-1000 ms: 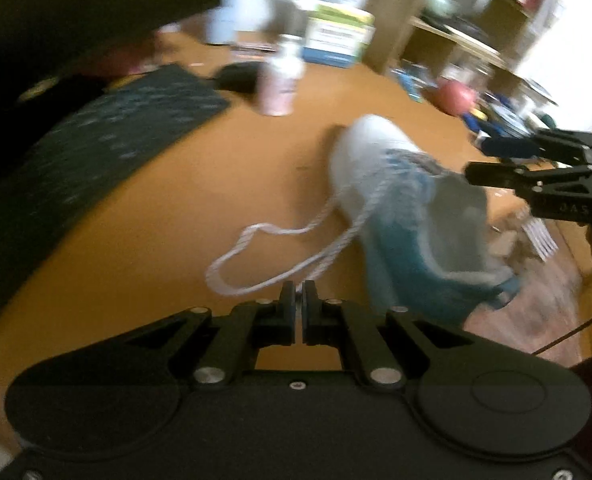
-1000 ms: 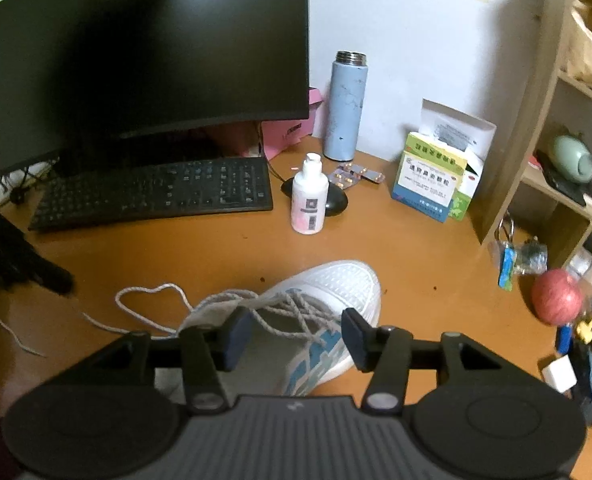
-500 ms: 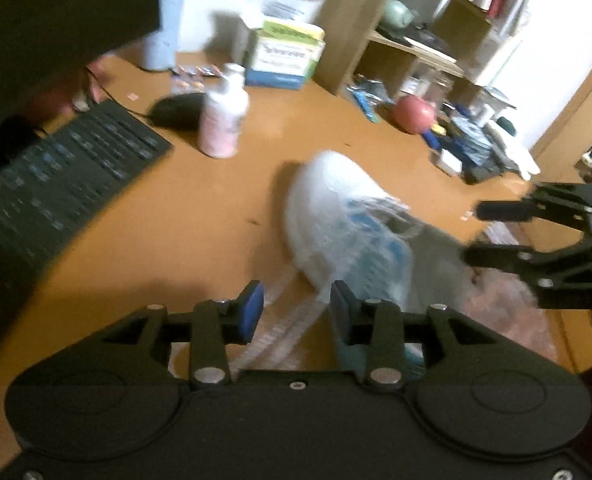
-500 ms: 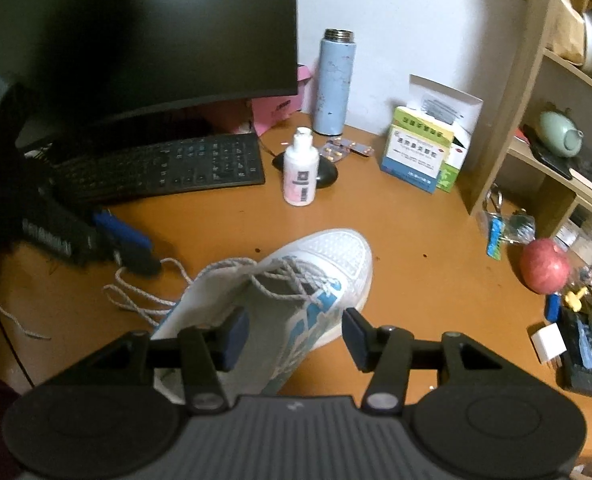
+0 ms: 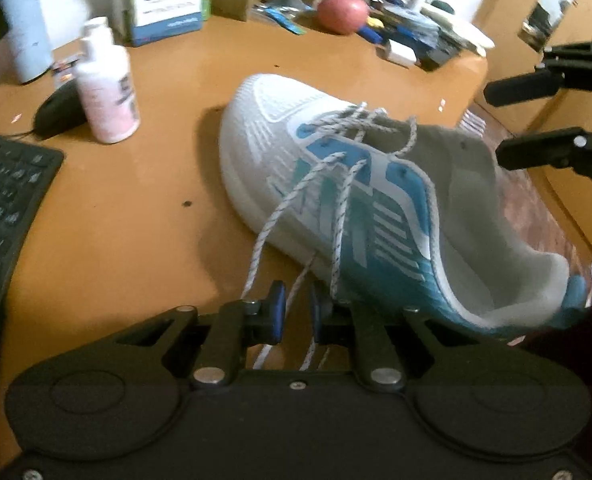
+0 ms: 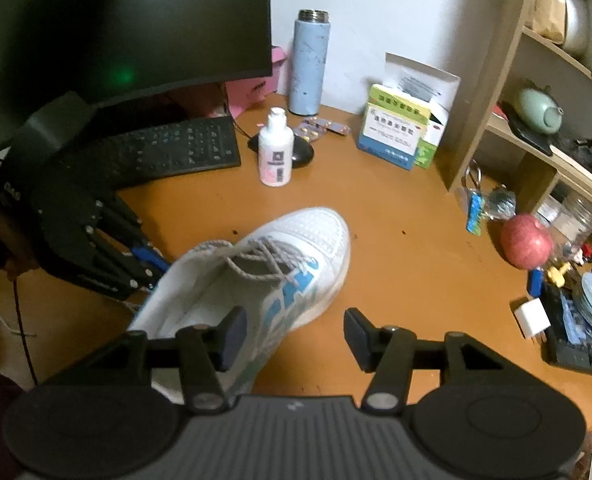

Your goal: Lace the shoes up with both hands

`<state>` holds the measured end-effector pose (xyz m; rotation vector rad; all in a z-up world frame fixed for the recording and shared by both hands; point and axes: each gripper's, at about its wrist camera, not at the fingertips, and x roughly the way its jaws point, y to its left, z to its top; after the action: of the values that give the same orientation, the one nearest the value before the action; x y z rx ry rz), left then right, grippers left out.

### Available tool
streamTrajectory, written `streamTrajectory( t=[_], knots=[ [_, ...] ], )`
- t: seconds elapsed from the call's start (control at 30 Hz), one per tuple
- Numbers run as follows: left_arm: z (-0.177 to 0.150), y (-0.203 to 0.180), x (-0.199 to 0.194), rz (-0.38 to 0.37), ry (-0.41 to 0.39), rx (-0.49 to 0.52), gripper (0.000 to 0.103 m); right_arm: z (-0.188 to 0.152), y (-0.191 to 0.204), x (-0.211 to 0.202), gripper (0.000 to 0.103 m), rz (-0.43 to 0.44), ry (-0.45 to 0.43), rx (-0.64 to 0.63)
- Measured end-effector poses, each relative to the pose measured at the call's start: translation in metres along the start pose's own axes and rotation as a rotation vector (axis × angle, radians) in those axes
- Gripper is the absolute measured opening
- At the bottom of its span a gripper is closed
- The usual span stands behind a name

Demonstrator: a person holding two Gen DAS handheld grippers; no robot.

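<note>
A white and blue sneaker point(image 5: 336, 184) point(image 6: 304, 240) lies on the orange desk, toe pointing away. Its speckled white lace point(image 5: 279, 216) runs loose from the eyelets down toward my left gripper point(image 5: 298, 312). That gripper's jaws are closing, with a narrow gap left. One lace strand passes through the gap and the pads do not press on it. In the right wrist view the left gripper point(image 6: 151, 270) sits low against the shoe's left side. My right gripper point(image 6: 293, 336) point(image 5: 512, 120) hovers open over the heel opening, holding nothing.
A white lotion bottle point(image 6: 275, 152), black mouse point(image 6: 302, 154), keyboard point(image 6: 167, 152), blue flask point(image 6: 308, 64) and medicine box point(image 6: 396, 132) stand behind the shoe. A red apple point(image 6: 524, 240) and clutter lie beside the wooden shelf point(image 6: 492, 92). The monitor point(image 6: 115, 28) is at back left.
My left gripper has swung in low beside the shoe, opened from shut, then narrowed around a lace strand. The right gripper has hardly moved and stays open.
</note>
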<state>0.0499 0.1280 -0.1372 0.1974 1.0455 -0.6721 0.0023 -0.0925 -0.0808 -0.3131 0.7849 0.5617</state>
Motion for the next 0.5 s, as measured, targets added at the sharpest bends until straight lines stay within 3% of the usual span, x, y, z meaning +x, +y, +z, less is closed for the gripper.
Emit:
streamTrajectory(
  t=[0.17,0.2,0.23,0.33,0.5],
  knots=[
    [0.005,-0.006,0.015,0.035,0.043,0.097,0.011,-0.002,-0.001,-0.001,0.056,-0.006,0.008,0.009],
    [0.005,-0.007,0.016,0.052,0.05,0.114,0.003,-0.003,0.0,-0.001,0.056,-0.005,0.007,0.01],
    [0.004,-0.007,0.015,0.061,0.049,0.116,0.002,-0.003,0.0,-0.002,0.056,-0.001,0.006,0.013],
    [0.004,0.0,-0.001,0.118,0.015,0.094,0.002,-0.001,-0.001,-0.003,0.056,0.024,-0.012,0.038],
    [0.021,0.0,-0.061,0.17,-0.137,0.034,0.002,0.007,-0.011,-0.006,0.055,0.124,-0.073,0.148]
  ],
)
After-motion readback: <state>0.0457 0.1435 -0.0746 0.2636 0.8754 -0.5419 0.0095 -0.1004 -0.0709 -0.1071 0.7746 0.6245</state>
